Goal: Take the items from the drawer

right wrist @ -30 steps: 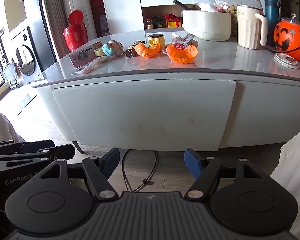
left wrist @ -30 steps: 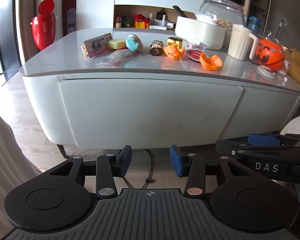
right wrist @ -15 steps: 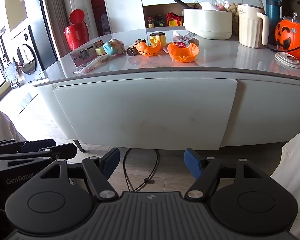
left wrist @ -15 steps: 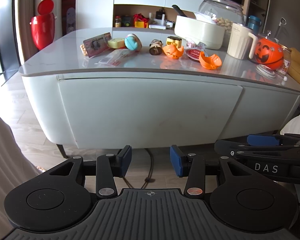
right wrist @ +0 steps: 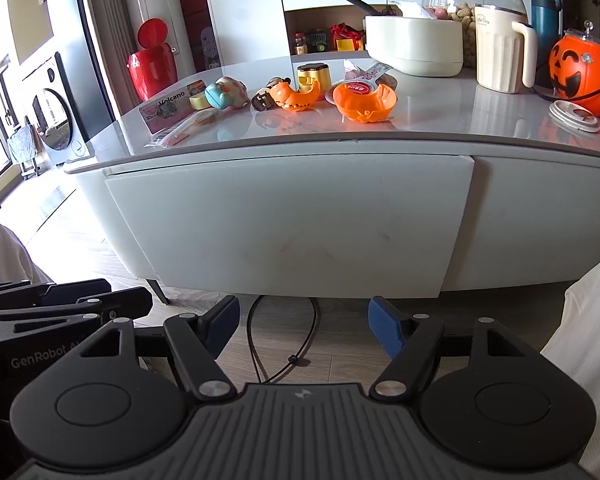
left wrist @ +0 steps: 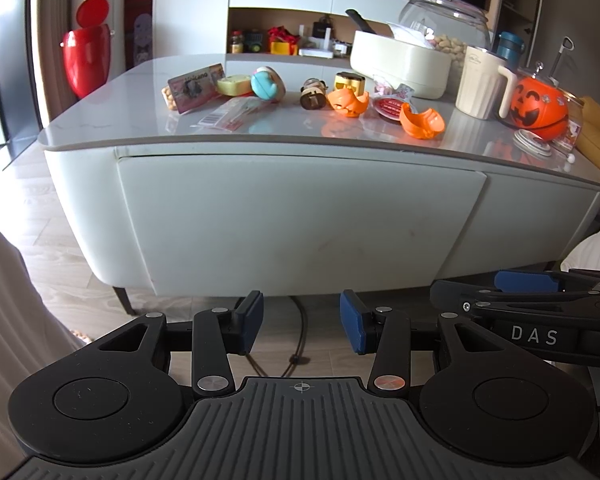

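The left gripper (left wrist: 302,322) is held low and level, aimed forward at the front of the cabinet, its blue-padded fingers (left wrist: 352,322) set apart with nothing between them. The right gripper (right wrist: 304,322) is held in the same low, level pose just beside it, fingers likewise spread wide and empty; its black body is seen to the right of the left gripper's fingers in the left wrist view. Directly beneath both pairs of fingers a black cable (right wrist: 287,344) is seen looped on the wooden floor.

Ahead of the fingers, well apart from them, the drawer (left wrist: 300,220) is found closed, its white front flush under the grey tabletop (left wrist: 111,120). Its long axis runs left to right across both views, the face turned towards the grippers; no handle can be made out, though the fisheye may hide one.

Beyond and above the fingers, small things are laid on the tabletop: a snack packet (left wrist: 193,87), a blue and pink toy (left wrist: 267,83), two orange pumpkin halves (right wrist: 364,100), a cream pitcher (right wrist: 500,50) and, far right, a pumpkin bucket (right wrist: 582,76). A red bin (left wrist: 87,54) stands farther back to the left.
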A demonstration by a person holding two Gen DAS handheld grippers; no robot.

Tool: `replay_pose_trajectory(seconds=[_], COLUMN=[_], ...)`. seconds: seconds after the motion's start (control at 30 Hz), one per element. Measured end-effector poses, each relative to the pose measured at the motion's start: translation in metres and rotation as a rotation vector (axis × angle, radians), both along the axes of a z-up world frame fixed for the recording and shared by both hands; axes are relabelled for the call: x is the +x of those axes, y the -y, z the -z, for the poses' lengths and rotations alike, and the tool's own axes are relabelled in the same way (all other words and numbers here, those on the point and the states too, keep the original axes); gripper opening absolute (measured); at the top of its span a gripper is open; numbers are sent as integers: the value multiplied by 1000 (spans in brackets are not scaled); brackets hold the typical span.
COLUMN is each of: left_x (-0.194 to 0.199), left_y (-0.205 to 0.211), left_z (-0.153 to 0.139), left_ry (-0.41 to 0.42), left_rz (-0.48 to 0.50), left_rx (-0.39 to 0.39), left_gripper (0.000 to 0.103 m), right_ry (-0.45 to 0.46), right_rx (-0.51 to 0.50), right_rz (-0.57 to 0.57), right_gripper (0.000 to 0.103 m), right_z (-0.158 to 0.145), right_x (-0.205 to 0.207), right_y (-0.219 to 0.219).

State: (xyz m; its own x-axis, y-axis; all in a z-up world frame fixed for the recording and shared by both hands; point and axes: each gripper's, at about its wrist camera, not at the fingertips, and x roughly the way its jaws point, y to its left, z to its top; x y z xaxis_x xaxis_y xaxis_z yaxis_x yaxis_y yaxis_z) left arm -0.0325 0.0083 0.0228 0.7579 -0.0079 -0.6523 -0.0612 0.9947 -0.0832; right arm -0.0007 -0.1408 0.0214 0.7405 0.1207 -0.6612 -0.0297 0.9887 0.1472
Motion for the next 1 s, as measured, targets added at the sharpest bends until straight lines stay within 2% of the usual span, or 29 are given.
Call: replay_pose_trajectory(seconds=[1.0], left_x=[0], left_y=[-1], left_z=[0], left_ry=[-1], left_rz=[0], left_rx=[-1], left_gripper=[47], right_ry=[-6], right_rx=[13], right_rz=[10], right_gripper=[72], right_z=[0], right_x=[0], right_y=[1])
